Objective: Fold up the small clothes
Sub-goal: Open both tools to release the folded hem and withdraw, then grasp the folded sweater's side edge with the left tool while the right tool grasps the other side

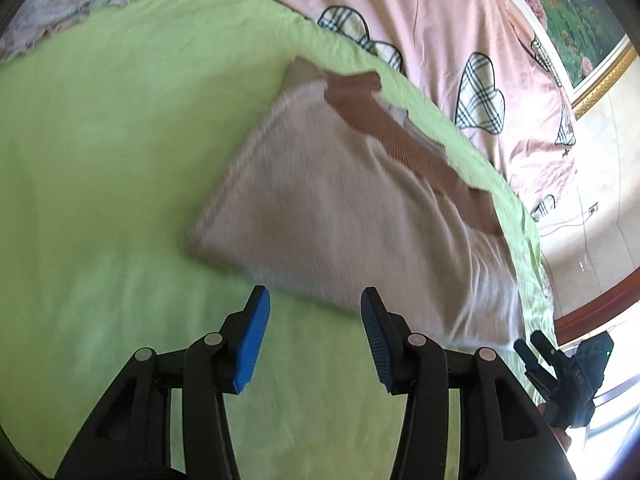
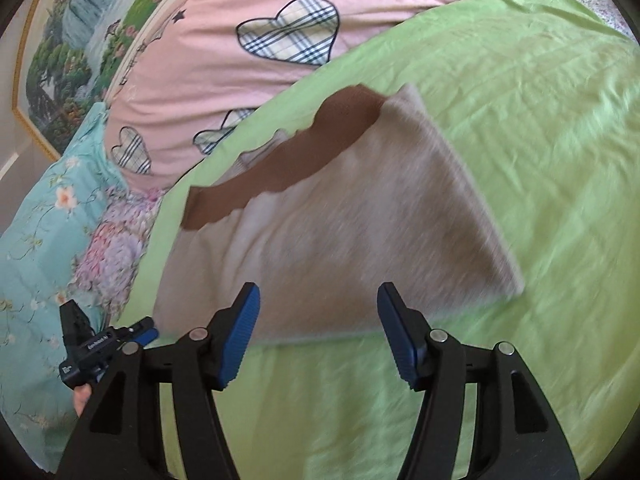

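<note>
Both sets of tongs sit right up front in their own cameras, blue pads spread apart with nothing between them. Left tongs hang over bare green sheet, and the folded garment lies just past the tips, its near edge angling off to the right of them. Right tongs are about the same deal: the garment lies just ahead of the tips, and its front edge looks like it runs behind the left pad, though I can't tell if anything touches.

So the garment is a pale beige folded piece on the green sheet, with a brown ribbed band along its far edge, the side toward the pink duvet with plaid hearts. Beyond that duvet there's a framed landscape picture.

Hard to make out: the garment is smeared with motion blur in both views, so the knit and the fold lines are mush. Each camera also catches the other tongs at the frame edge beside the garment, small and partly cut off.
</note>
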Demonstrator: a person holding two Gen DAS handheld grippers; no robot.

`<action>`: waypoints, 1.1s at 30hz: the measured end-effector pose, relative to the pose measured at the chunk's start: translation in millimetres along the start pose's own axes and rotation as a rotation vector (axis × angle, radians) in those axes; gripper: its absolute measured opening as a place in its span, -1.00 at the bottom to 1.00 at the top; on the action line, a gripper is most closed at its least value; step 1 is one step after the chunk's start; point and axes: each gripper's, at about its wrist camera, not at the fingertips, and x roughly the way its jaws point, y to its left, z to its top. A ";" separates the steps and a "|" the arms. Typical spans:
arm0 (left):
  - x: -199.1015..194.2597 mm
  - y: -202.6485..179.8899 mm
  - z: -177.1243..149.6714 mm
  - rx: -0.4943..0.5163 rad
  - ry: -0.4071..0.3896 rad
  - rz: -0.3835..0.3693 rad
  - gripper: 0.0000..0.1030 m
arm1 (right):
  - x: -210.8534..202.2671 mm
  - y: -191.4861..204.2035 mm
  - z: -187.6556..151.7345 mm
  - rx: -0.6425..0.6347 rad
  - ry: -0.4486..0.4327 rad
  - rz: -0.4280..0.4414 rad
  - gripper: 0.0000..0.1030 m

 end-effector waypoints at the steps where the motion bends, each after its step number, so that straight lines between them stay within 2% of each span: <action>1: 0.8 -0.1 -4.7 -0.004 0.007 -0.004 -0.06 | 0.0 2.2 -3.3 -0.004 0.003 0.002 0.22; 4: 5.3 1.7 -14.5 -0.032 0.031 -0.030 -0.05 | 0.8 4.8 -9.9 0.000 0.012 0.010 0.24; 13: 13.5 3.7 -14.2 -0.097 0.003 -0.046 0.06 | 2.4 6.2 -24.6 0.017 0.038 0.020 0.30; 23: 39.6 18.0 26.1 -0.198 -0.080 -0.060 0.06 | 6.0 14.0 -25.8 0.005 0.061 0.034 0.31; 26: 47.4 19.6 41.5 -0.203 -0.109 -0.029 -0.16 | 5.1 17.2 -23.8 -0.001 0.062 0.043 0.31; 27: 49.7 19.1 46.6 -0.201 -0.118 -0.015 -0.34 | 5.1 18.0 -22.9 -0.004 0.063 0.044 0.31; 28: 51.5 18.1 50.7 -0.197 -0.124 -0.012 -0.63 | 5.2 19.2 -21.4 -0.008 0.064 0.047 0.31; 31: 50.9 7.6 61.2 -0.152 -0.139 0.004 -0.76 | 6.2 19.3 -15.9 -0.013 0.068 0.053 0.31; 33: 40.7 -14.5 63.6 -0.061 -0.180 0.023 -0.78 | 7.0 17.5 -7.7 -0.014 0.069 0.060 0.31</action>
